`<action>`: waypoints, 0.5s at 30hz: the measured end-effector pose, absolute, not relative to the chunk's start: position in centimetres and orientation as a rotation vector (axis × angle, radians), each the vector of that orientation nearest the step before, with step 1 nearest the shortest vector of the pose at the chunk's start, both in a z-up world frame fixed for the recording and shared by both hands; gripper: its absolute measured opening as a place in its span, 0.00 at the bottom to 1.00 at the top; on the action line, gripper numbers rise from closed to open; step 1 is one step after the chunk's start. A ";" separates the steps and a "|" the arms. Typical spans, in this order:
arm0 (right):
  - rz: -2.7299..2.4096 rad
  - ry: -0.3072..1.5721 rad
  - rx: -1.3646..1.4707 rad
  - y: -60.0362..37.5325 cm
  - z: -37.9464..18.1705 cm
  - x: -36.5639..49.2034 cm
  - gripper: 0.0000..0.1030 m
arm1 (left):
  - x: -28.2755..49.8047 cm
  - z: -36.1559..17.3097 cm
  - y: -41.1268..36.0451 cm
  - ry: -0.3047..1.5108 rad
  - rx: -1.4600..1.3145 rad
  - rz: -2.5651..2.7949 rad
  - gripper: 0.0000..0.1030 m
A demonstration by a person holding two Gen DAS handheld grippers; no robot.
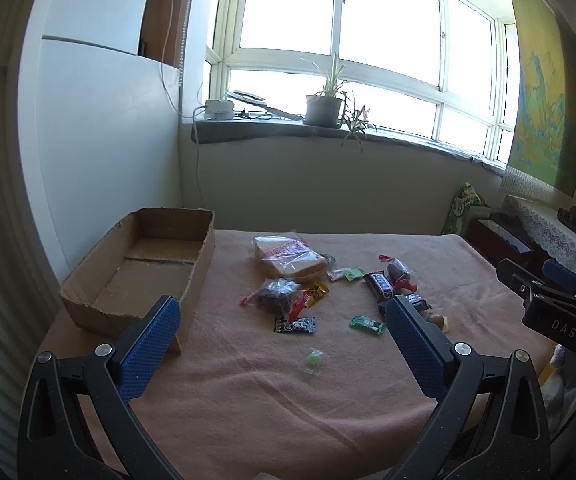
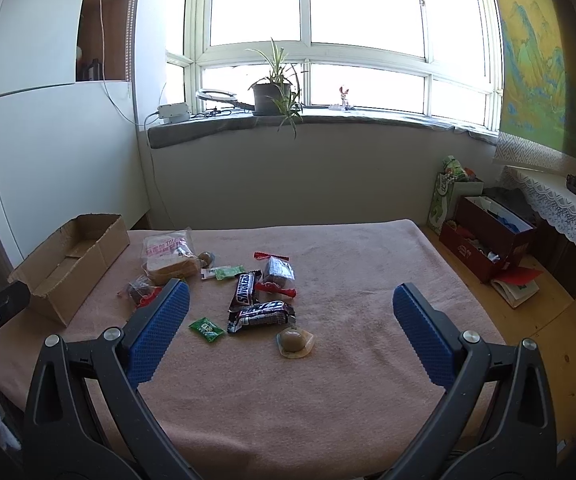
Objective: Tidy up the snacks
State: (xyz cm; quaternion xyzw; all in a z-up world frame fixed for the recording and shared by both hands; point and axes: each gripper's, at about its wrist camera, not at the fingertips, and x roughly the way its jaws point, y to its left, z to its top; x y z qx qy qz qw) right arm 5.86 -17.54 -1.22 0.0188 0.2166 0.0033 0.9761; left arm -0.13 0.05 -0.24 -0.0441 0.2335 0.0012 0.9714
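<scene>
Pink cloth (image 1: 271, 400) covers the table, and the snacks lie loose on it in a cluster near the middle. A cardboard box (image 1: 143, 272) stands open at the cloth's left edge, at about 10 o'clock from the left gripper (image 1: 281, 310); nothing shows inside it. That gripper hovers above the near part of the table with its blue pads (image 1: 149, 348) wide apart and nothing between them.

In the left wrist view a bagged bread slice (image 1: 290, 254) lies at 12 o'clock, just right of the box. In front of it sits a dark cake in clear wrap (image 1: 277, 294), touching a yellow packet (image 1: 316, 291). A small black packet (image 1: 295, 324) lies below those, and a pale green sweet (image 1: 314, 360) sits alone nearest the camera. A green packet (image 1: 366, 324) lies at 1 o'clock.

The right gripper (image 2: 290, 296) also hangs above the cloth, jaws spread, holding nothing — its left pad hides part of the cake. In its view a Snickers bar (image 2: 243, 290) lies almost upright at 12 o'clock, and a second bar (image 2: 259, 314) lies crosswise, touching its lower end. A wrapped brown cake with red ends (image 2: 275, 272) sits just right of the Snickers. A round tan sweet in clear wrap (image 2: 296, 342) lies closest, just below the second bar. A pale green packet (image 2: 227, 272) sits between the bread and the Snickers.

A potted plant (image 2: 271, 92) stands on the window sill beyond the table.
</scene>
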 end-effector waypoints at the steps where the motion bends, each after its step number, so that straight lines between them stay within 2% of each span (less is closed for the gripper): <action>1: 0.007 0.436 0.038 -17.5 -1.2 5.9 1.00 | -0.1 -0.2 0.0 0.472 -0.088 0.001 0.99; 15: 0.007 0.440 0.037 -17.5 -1.4 5.8 1.00 | -0.2 -0.3 0.0 0.477 -0.088 -0.001 0.99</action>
